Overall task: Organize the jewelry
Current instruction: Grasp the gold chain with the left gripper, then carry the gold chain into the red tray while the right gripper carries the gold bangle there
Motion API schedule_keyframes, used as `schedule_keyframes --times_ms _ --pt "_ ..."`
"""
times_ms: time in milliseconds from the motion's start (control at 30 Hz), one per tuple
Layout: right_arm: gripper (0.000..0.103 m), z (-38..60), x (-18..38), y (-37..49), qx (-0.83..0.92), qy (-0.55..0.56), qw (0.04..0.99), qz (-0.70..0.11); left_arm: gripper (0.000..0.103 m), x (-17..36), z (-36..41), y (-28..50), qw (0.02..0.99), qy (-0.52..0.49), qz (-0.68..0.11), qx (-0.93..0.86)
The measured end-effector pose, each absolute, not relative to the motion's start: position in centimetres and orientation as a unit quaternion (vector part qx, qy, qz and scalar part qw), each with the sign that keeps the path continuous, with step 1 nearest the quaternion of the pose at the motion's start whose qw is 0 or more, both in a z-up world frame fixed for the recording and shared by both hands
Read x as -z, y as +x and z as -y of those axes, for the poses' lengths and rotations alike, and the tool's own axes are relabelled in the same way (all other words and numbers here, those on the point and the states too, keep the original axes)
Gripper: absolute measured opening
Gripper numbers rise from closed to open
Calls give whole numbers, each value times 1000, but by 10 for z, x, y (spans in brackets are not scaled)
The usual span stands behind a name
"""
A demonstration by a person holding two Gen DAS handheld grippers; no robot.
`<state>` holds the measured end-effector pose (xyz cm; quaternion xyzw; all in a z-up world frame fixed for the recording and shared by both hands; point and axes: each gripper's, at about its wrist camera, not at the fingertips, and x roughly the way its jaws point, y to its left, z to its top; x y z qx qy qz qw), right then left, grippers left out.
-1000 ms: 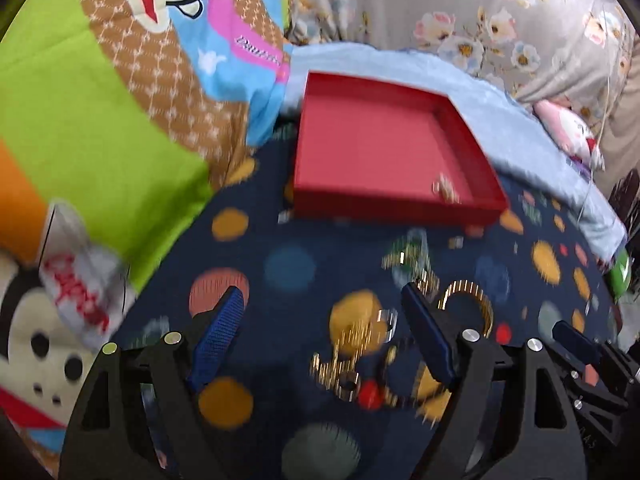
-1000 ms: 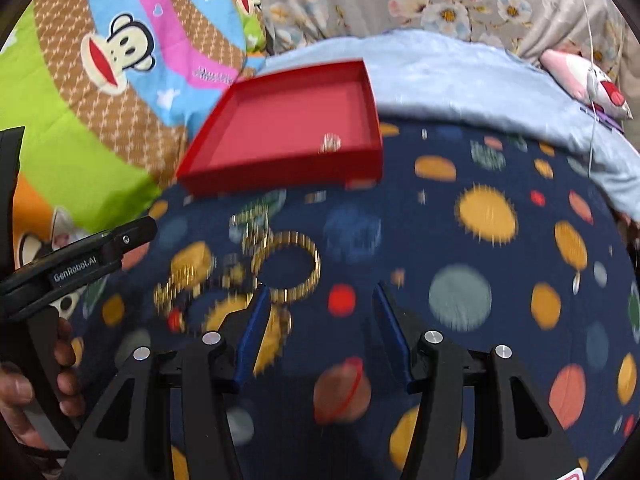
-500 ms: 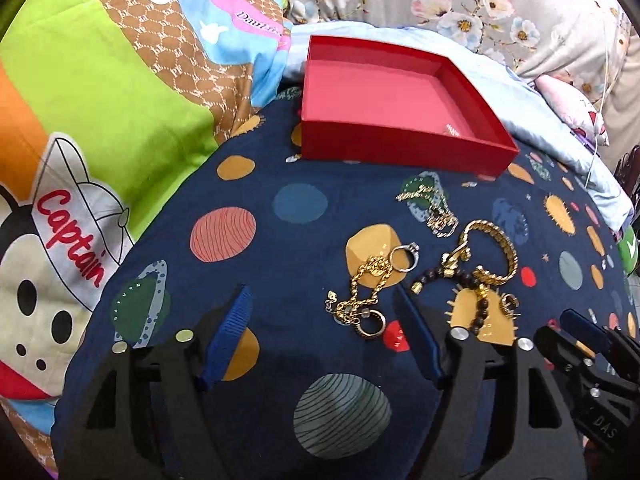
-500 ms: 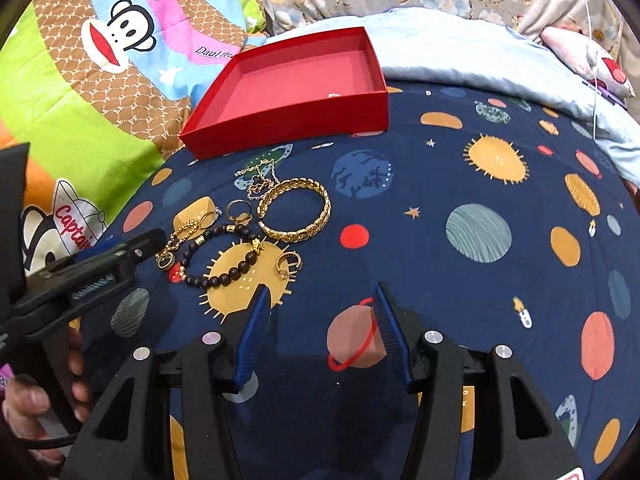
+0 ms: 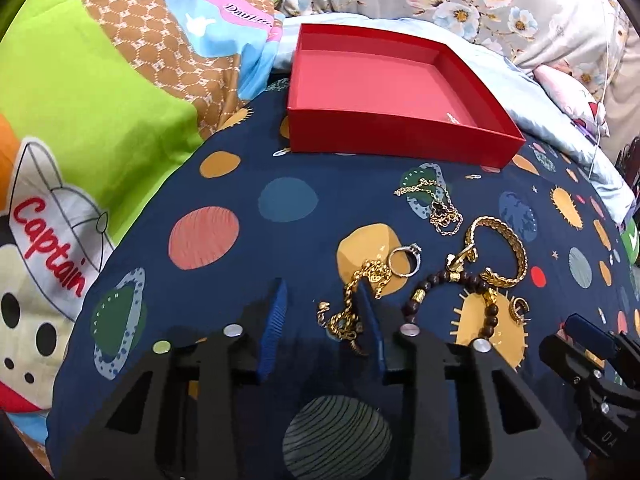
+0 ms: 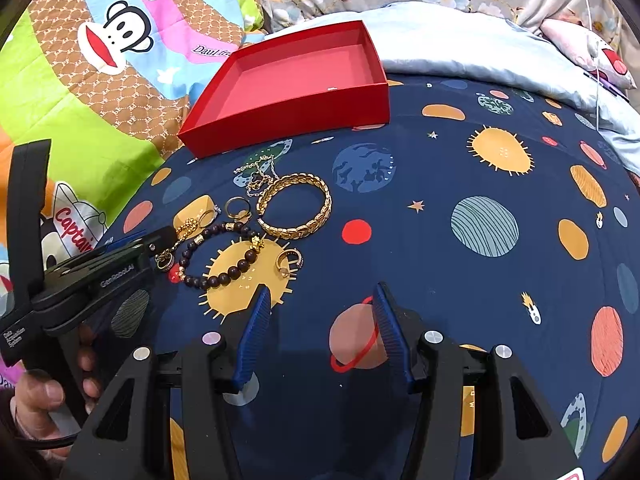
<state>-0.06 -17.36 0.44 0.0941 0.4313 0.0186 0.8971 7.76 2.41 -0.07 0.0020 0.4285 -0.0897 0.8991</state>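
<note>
Left tongs (image 5: 320,312): spread, holding nothing; your right-hand pad sits right at the chunky gold chain (image 5: 362,288), which it partly covers.
Right tongs (image 6: 318,320): spread and empty, hovering over bare bedspread (image 6: 460,168) just short of the pile.
Red box (image 5: 400,136): sits at the far edge of the bedspread, beyond the jewelry; one small pale piece (image 6: 331,88) lies on its floor near the front wall.
Done so far: judging by that single piece, you have barely begun.
Left to move: thin gold necklace (image 5: 438,206) nearest the box, gold link bangle (image 6: 298,206), dark bead bracelet (image 6: 218,258), silver stone ring (image 5: 405,261), a gold ring (image 6: 237,206) beside the bangle, a small gold earring-like piece (image 6: 289,261), and the chunky chain.
Likely next: the left tongs look set for the chain or the ring at its end.
Hard to tell: what the piece in the box is; it is too small. The chain's near end is hidden behind your left pad, and whether chain and ring are tangled cannot be told.
</note>
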Motion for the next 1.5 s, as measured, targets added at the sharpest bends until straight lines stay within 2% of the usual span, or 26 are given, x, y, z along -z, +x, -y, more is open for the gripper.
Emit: schedule_keyframes --times_ms 100,167,300,333,400,500,700,1067,1267,1367,1433,1500 --pt "53 174 -5 0 -18 94 897 -431 33 1 -19 80 899 9 -428 94" --pt "53 174 -5 2 -19 94 898 -430 27 1 -16 81 898 13 -429 101" --pt "53 174 -6 3 -19 96 897 -430 26 0 -11 83 895 21 -433 110" --pt "53 174 -6 2 -19 96 897 -431 23 1 -10 82 894 25 -432 112" --pt "53 174 -6 3 -19 97 897 -431 9 1 -6 83 894 30 -432 115" --pt "53 174 -6 3 -18 97 897 -432 3 0 -6 85 893 24 -434 120" --pt "53 177 -9 5 -18 98 898 -428 3 -8 -19 85 891 -19 -437 124" --pt "50 177 -17 39 -22 93 903 -418 3 -60 -37 79 904 -65 -397 142" --pt "33 174 -10 66 -17 81 900 -428 3 -66 -37 81 907 -67 -391 143" --pt "21 175 -3 77 -12 78 896 -438 3 -66 -38 81 907 -68 -392 140" --pt "10 176 -1 80 -8 74 895 -440 3 -66 -38 82 907 -67 -391 139" --pt "4 176 -1 81 -10 74 895 -440 3 -66 -38 82 908 -66 -391 138"
